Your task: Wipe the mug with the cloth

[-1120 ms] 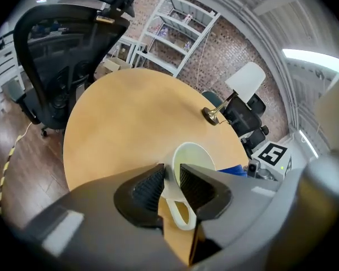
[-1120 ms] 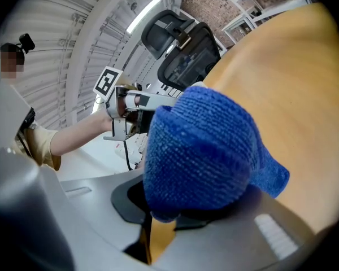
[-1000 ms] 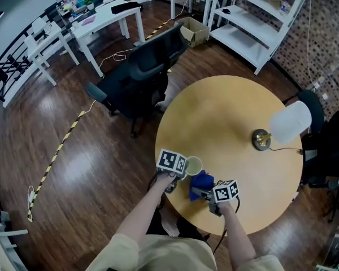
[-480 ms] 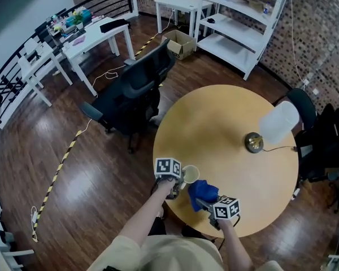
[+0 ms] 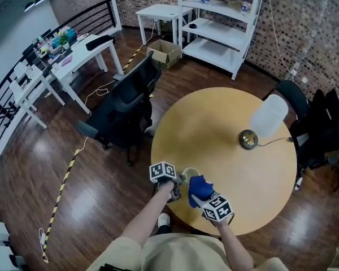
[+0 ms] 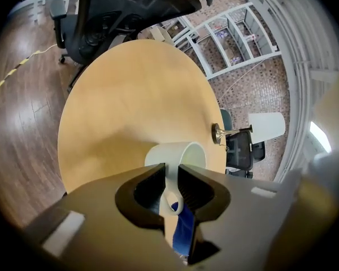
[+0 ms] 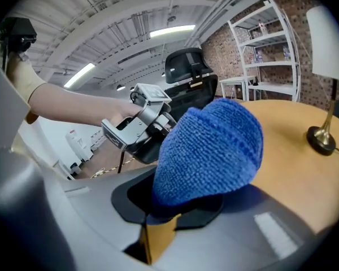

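A cream mug (image 6: 178, 154) is at the near edge of the round wooden table (image 5: 226, 129). My left gripper (image 6: 170, 176) is shut on its handle (image 6: 170, 201). In the head view the mug (image 5: 189, 173) shows just right of the left gripper (image 5: 178, 180), partly covered by the blue cloth (image 5: 199, 187). My right gripper (image 5: 202, 197) is shut on that cloth and holds it up against the mug's right side. In the right gripper view the bunched cloth (image 7: 209, 151) fills the jaws of the right gripper (image 7: 178, 202) and hides the mug. The left gripper (image 7: 138, 123) shows just behind the cloth.
A table lamp with a white shade (image 5: 266, 116) and brass base (image 5: 248, 139) stands on the table's right side. A black office chair (image 5: 121, 109) is at the table's left. White shelving (image 5: 220, 21) and white desks (image 5: 73, 55) stand further off. Another dark chair (image 5: 316, 134) is right of the table.
My right gripper has lifted the blue cloth off the table and brought it against the mug. The left gripper has rolled while keeping hold of the mug handle.
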Tool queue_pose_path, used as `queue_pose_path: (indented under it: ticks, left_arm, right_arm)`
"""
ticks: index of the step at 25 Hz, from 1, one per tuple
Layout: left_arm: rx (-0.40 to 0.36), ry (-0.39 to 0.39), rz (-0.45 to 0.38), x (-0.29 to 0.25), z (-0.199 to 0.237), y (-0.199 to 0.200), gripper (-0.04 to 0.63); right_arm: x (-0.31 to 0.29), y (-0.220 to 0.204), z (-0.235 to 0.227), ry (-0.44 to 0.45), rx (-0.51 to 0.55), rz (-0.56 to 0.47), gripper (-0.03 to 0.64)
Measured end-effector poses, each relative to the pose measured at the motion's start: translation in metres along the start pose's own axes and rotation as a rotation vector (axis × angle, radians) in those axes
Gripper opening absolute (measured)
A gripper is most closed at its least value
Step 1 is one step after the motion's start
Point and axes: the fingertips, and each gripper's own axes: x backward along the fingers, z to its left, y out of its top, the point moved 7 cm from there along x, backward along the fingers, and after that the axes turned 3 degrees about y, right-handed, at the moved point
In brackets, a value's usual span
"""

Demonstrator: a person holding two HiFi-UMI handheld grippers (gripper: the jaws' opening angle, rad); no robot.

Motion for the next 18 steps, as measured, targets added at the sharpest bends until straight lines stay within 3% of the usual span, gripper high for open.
queue_pose_path:
  ticks: [6, 18]
  left_arm:
    - [0.045, -0.038, 0.006, -0.001, 0.001, -0.002, 0.055]
    - [0.065, -0.057, 0.011, -0.004, 0.004, -0.003, 0.055]
  right_arm:
    - [-0.030, -0.009, -0.004, -0.016, -0.030, 0.107, 0.060]
    - [-0.032, -0.037, -0.004, -0.007, -0.109, 0.204, 0.060]
